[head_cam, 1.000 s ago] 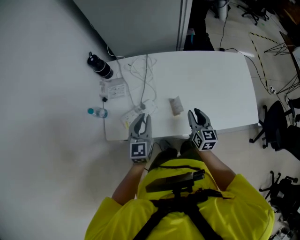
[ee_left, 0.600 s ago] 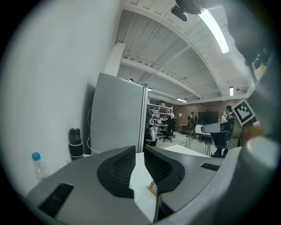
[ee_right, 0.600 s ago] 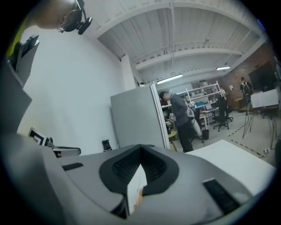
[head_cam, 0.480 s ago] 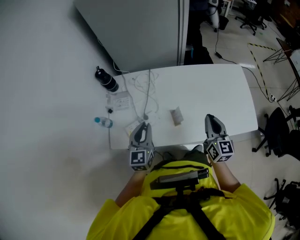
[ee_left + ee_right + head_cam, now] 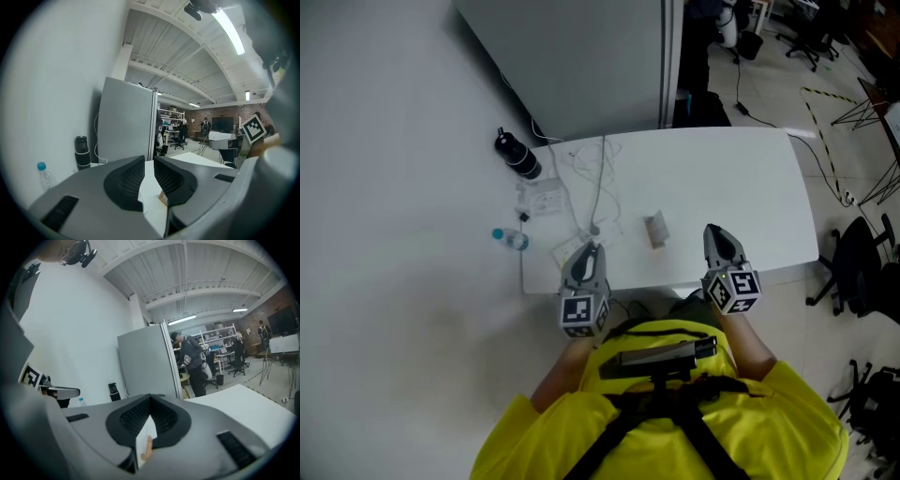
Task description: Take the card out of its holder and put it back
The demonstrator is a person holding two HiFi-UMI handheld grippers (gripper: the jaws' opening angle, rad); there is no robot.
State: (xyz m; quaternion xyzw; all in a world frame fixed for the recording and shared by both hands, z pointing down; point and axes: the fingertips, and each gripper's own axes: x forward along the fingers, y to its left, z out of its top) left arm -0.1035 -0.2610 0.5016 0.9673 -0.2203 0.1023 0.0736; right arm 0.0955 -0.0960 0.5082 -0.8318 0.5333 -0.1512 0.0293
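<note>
Grey left tongs [image 5: 589, 249] and right tongs [image 5: 713, 232] point nearly level over the counter's [image 5: 722, 178] 6 o'clock edge; left stand narrowly apart, right pressed together, empty.

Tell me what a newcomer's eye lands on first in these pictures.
A person in a bright yellow top fills the bottom of the head view, holding the left gripper and the right gripper at the near edge of the white table. The small card holder lies alone mid-table just beyond them, untouched; the right gripper is shut on nothing. A black bottle and loose cables crowd the table's left side.
</note>
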